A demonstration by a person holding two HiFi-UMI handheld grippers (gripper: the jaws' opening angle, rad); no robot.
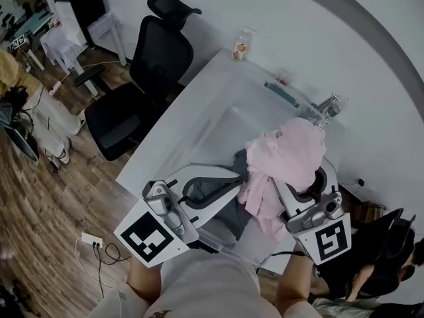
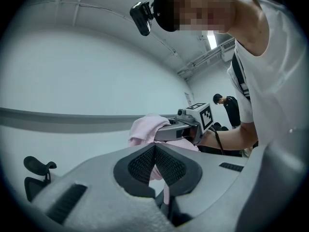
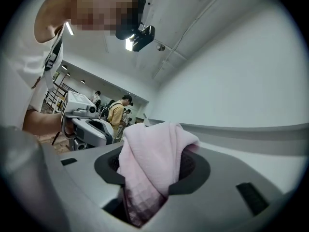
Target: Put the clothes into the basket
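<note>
While aloft over white table point(image 1: 199, 114), gripped twice: pink garment point(image 1: 295, 154) bunched thick in right gripper point(image 3: 154, 170), thin fold pinched in near-closed left gripper point(image 2: 155, 163). Judged mid-carry. Next calls for finding basket, none in view, then releasing inside.

A black office chair point(image 1: 151, 68) stands beside the white table point(image 1: 192, 111), a bottle point(image 1: 242, 45) near its far corner.
</note>
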